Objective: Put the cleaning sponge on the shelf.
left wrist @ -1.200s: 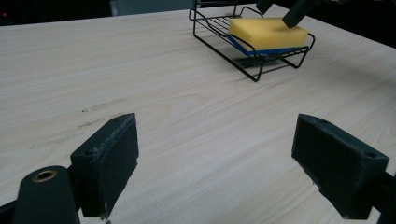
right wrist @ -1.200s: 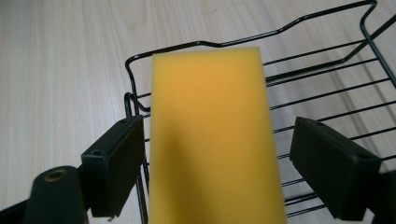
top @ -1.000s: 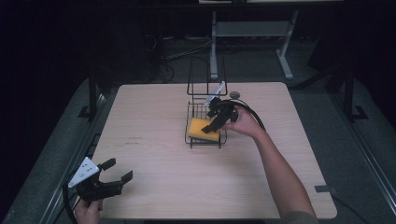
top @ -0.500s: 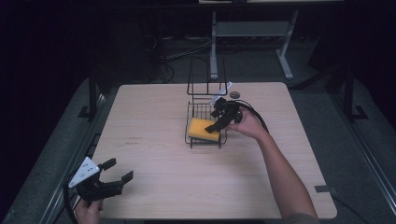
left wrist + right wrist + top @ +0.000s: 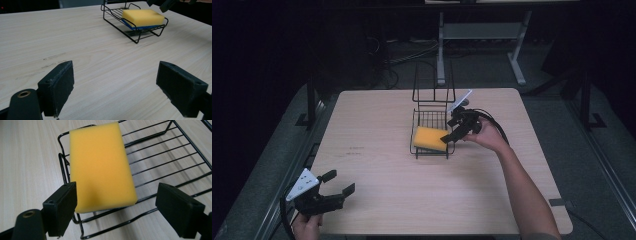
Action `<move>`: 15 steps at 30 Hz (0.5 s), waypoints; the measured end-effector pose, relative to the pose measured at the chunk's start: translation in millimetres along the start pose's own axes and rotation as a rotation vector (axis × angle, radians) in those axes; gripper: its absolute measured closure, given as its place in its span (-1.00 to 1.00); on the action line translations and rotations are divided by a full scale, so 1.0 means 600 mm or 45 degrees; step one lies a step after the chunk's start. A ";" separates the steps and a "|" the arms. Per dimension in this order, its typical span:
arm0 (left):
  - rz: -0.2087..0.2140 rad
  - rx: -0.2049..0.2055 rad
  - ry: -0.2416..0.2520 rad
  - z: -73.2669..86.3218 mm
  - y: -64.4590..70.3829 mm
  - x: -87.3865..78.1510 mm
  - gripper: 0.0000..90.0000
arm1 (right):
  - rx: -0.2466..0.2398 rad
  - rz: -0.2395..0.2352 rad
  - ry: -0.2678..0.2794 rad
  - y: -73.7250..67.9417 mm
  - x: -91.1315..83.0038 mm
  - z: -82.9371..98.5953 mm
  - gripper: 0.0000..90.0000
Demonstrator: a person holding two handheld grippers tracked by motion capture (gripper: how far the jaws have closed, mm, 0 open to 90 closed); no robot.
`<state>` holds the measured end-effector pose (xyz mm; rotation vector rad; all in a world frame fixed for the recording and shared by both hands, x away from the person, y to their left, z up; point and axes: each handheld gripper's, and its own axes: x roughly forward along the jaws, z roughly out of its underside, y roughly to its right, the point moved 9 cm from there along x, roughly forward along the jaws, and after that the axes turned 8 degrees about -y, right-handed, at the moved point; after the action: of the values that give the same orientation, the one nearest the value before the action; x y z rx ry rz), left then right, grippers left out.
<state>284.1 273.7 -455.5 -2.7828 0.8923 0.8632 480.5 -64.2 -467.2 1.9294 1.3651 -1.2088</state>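
Right now right gripper (image 5: 455, 129) fingers spread, hovering just right of sponge (image 5: 430, 138) in wire rack (image 5: 430, 117), its long axis running away from them; left gripper (image 5: 334, 189) spread too, far off.

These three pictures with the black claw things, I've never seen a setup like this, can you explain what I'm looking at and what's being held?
A person sits at a wooden table with a hand-held two-jaw gripper in each hand. The high view looks down from above. The other two views come from cameras riding on the grippers, looking out between their own black jaws. On the table stands a black wire rack with a yellow sponge lying in its tray; a blue underside shows in the left gripper view. The right gripper hovers open by the sponge, holding nothing. The left gripper is open too, near the table's front left corner.
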 end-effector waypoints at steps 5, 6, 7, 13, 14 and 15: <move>0.001 0.000 0.002 0.000 0.000 -0.001 -0.69 | 0.031 0.009 0.004 0.005 -0.008 0.018 -0.62; 0.001 -0.002 0.004 -0.001 0.000 -0.001 -0.69 | 0.031 0.011 0.012 0.006 -0.011 0.022 -0.62; 0.004 -0.005 0.008 -0.001 0.001 0.000 -0.69 | 0.037 0.013 0.013 0.006 -0.013 0.026 -0.62; 0.013 0.007 0.006 -0.003 0.006 0.001 -0.69 | 0.046 0.031 0.003 0.003 -0.028 0.046 -0.62; 0.015 0.008 0.003 -0.003 0.007 0.002 -0.69 | 0.046 0.037 -0.001 0.003 -0.030 0.049 -0.62; 0.016 0.010 0.002 -0.003 0.008 0.003 -0.69 | 0.048 0.034 -0.003 0.002 -0.031 0.052 -0.62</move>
<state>283.2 268.3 -454.7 -2.7742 0.9126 0.8577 467.4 -98.3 -466.7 1.9652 1.3196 -1.2320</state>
